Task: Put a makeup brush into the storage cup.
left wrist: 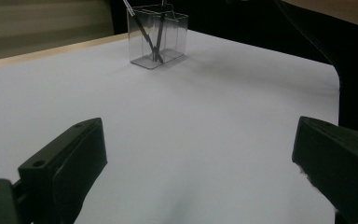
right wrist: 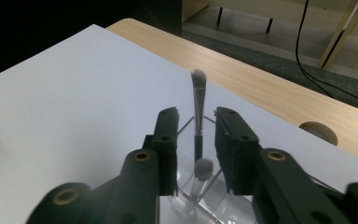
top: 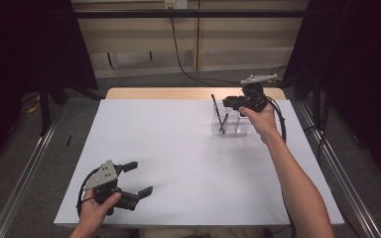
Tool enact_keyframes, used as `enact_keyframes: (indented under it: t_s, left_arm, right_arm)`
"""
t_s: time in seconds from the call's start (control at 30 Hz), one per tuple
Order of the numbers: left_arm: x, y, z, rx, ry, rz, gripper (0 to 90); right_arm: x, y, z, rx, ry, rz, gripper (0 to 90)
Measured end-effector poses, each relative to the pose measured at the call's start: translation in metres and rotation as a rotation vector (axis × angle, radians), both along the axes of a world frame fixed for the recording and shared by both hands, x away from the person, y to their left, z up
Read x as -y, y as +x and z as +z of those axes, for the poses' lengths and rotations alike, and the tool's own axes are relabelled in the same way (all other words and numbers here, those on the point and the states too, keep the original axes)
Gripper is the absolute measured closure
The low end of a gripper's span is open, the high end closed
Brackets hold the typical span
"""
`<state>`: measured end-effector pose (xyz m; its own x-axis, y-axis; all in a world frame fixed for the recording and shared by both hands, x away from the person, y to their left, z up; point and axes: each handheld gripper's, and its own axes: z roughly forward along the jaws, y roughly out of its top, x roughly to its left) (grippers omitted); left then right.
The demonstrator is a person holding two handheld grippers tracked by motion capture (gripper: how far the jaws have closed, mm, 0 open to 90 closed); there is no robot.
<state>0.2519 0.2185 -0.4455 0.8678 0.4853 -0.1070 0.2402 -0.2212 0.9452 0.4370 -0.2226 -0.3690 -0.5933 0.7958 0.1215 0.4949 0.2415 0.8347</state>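
Resting near the table's front-left corner, the left gripper lay w/ jaws spread wide, holding nothing, well apart from the work. Farther back, right side, the right gripper hung over a clear holder near the far edge, jaws partly open astride a makeup brush but not touching it. Brush stood nearly upright, bristles up; open room lay above.

Even overhead light makes the white desk bright, the surroundings dark; shadows faint; near jaws blur in both gripper views
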Motion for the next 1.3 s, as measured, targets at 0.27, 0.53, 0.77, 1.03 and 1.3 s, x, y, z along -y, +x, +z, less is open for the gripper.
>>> enact_keyframes:
  t_s: [0.27,0.53,0.77,1.03,1.3]
  left_arm:
    - [-0.001,0.0,0.0,0.005,0.0,0.001,3.0]
    - [-0.001,0.0,0.001,0.003,-0.004,0.005,3.0]
    - [-0.001,0.002,0.0,-0.001,-0.004,0.01,3.0]
    - [0.0,0.006,0.0,-0.005,-0.006,0.016,3.0]
    - [-0.001,0.008,0.0,-0.009,-0.004,0.025,3.0]
  right_arm:
    - [0.001,-0.003,0.002,0.032,0.047,0.006,40.2]
    - [0.003,-0.009,-0.001,0.081,0.064,-0.01,12.3]
    - [0.007,-0.012,0.001,0.117,0.078,-0.005,1.7]
    - [0.008,-0.018,-0.001,0.122,0.099,0.002,1.5]
    - [0.012,-0.022,-0.003,0.133,0.095,-0.007,1.6]
